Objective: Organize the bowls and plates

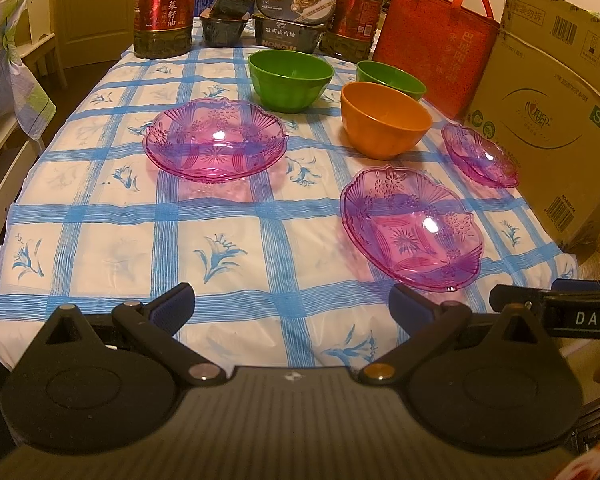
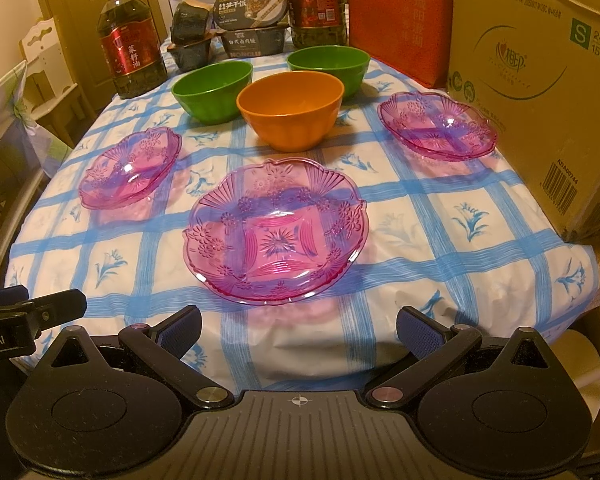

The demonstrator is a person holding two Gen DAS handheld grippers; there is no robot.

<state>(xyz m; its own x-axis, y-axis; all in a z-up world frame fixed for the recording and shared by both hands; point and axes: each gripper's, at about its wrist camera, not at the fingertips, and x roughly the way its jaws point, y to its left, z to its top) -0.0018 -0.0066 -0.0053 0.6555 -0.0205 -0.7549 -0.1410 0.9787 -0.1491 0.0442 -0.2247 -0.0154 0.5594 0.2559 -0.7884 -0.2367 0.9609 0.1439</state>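
**Plates and bowls spread out, both grippers empty**

The left gripper (image 1: 291,307) sits at the bottom of its view. Its jaws are wide apart and hold nothing. The right gripper (image 2: 298,327) sits at the bottom of its own view, and its jaws are also wide apart and hold nothing.

The tabletop wears a white cloth with blue checks and blue flowers (image 2: 400,216). Three see-through pink plastic plates with flower patterns lie on it, well apart from each other. In the right wrist view, one pink plate (image 2: 276,232) is in the middle of the frame, just ahead of the right gripper. Another pink plate (image 2: 130,168) is at the middle left. The third pink plate (image 2: 438,126) is at the upper right, near a big brown cardboard box (image 2: 540,80).

Above the middle plate stands a round orange plastic bowl (image 2: 292,110). Two round green plastic bowls stand just beside it, one green bowl (image 2: 212,90) to the upper left and the other green bowl (image 2: 329,66) to the upper right.

At the top of the frame are two dark oil bottles with red labels (image 2: 130,56), some dark food boxes (image 2: 252,12) and a red cloth bag (image 2: 396,16).
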